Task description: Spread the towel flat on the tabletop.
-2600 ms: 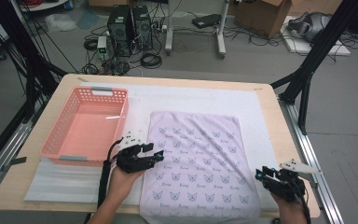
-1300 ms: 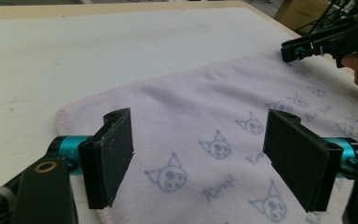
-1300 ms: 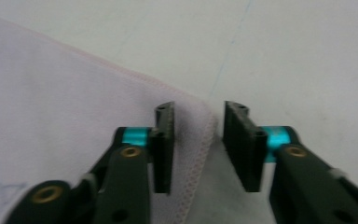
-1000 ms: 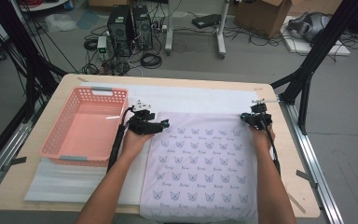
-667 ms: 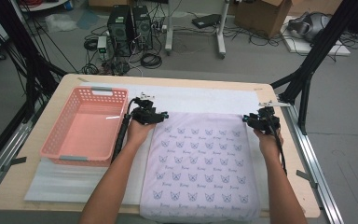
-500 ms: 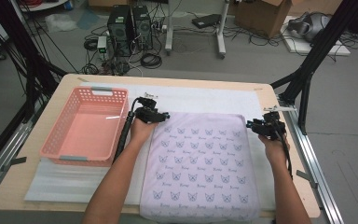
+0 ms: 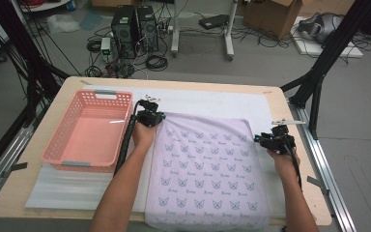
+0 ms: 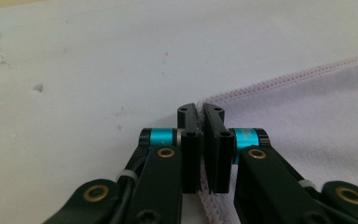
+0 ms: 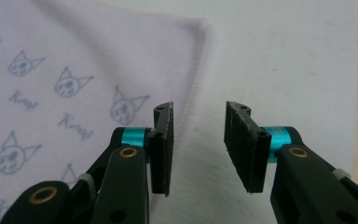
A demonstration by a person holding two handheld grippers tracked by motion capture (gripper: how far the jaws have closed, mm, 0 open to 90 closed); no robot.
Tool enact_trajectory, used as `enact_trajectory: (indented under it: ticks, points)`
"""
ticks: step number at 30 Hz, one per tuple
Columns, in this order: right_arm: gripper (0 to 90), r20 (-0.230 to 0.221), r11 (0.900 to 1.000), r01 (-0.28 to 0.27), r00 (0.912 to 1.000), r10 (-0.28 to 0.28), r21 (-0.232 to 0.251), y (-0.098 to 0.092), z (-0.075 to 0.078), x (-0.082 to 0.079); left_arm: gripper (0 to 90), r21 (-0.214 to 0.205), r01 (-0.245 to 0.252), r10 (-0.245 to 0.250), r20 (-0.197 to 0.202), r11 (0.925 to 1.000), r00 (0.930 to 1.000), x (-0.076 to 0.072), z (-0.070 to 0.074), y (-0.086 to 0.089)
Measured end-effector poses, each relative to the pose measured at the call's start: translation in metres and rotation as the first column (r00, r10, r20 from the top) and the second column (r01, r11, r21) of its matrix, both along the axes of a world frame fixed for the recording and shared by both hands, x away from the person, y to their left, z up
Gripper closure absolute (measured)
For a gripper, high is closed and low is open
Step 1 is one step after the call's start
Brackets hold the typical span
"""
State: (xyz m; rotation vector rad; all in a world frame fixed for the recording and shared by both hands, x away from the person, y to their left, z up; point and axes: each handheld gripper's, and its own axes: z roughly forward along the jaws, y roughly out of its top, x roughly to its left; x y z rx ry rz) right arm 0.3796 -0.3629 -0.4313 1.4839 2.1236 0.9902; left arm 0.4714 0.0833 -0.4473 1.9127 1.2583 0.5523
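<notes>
A lilac cloth (image 7: 203,169) printed with small cat faces lies flat on a white mat (image 7: 207,101). My left gripper (image 7: 150,116) sits at the cloth's far left corner. In the left gripper view its jaws (image 8: 200,109) have just been closing and now pinch the stitched hem of the cloth (image 8: 307,107) between the pads. My right gripper (image 7: 270,140) hovers just off the cloth's right edge. In the right gripper view its jaws (image 9: 198,114) have been opening and stand apart over the bare mat, with the cloth (image 9: 65,56) to their left and nothing between them.
An empty pink plastic basket (image 7: 53,140) stands at the left of the wooden table (image 7: 280,111), close to my left forearm. The cloth's near edge hangs over the table's front. Black frame legs, cables and computer cases stand on the floor beyond.
Both hands came from the cloth's near end to its far end. Since a second ago the right hand slid back and right, off the far right corner; the left stays at the far left corner.
</notes>
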Motion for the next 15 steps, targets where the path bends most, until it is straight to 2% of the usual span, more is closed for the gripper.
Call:
enact_trajectory:
  ticks: [2, 3, 4, 6, 7, 9, 10, 12, 13, 15]
  points:
    - [62.2, -0.012, 0.9997, -0.024, 0.9997, 0.023, -0.012, 0.007, -0.004, 0.003, 60.6, -0.046, -0.006, 0.005, -0.004, 0.9989, 1.0000, -0.001, 0.003, 0.000]
    - [63.0, -0.016, 0.9993, -0.029, 0.9995, 0.029, -0.024, 0.010, -0.007, 0.005, 57.2, -0.067, 0.006, -0.007, -0.005, 0.9977, 1.0000, -0.002, 0.005, 0.000]
    - [63.8, -0.022, 0.9988, -0.033, 0.9993, 0.032, -0.038, 0.013, -0.010, 0.007, 55.0, -0.062, 0.014, -0.014, 0.000, 0.9980, 0.9999, -0.004, 0.008, -0.002]
    - [72.2, -0.008, 0.9993, -0.022, 0.9997, 0.022, -0.029, 0.015, -0.012, 0.010, 53.3, -0.067, 0.040, -0.040, -0.004, 0.9969, 0.9992, -0.007, 0.011, -0.003]
    - [87.2, -0.004, 0.9992, -0.013, 0.9999, 0.013, -0.037, 0.015, -0.011, 0.011, 52.4, -0.068, 0.051, -0.052, -0.008, 0.9964, 0.9986, -0.009, 0.013, -0.004]
    - [88.2, 0.015, 0.9950, 0.000, 0.9999, 0.002, -0.100, 0.016, -0.010, 0.012, 51.0, -0.081, 0.076, -0.077, -0.009, 0.9938, 0.9970, -0.013, 0.017, -0.005]
    - [88.2, 0.029, 0.9916, 0.020, 0.9995, -0.016, -0.128, 0.017, -0.010, 0.013, 49.4, -0.092, 0.094, -0.094, 0.000, 0.9913, 0.9955, -0.014, 0.019, -0.006]
    - [84.6, 0.045, 0.9905, 0.050, 0.9980, -0.044, -0.128, 0.017, -0.011, 0.012, 43.1, -0.151, 0.123, -0.115, 0.059, 0.9809, 0.9916, -0.022, 0.022, -0.006]
    - [76.9, 0.053, 0.9904, 0.064, 0.9969, -0.058, -0.122, 0.017, -0.011, 0.011, 42.5, -0.182, 0.141, -0.129, 0.078, 0.9732, 0.9886, -0.026, 0.024, -0.007]
    - [64.0, 0.053, 0.9918, 0.072, 0.9964, -0.067, -0.105, 0.014, -0.009, 0.008, 38.5, -0.203, 0.187, -0.169, 0.105, 0.9611, 0.9800, -0.033, 0.028, -0.008]
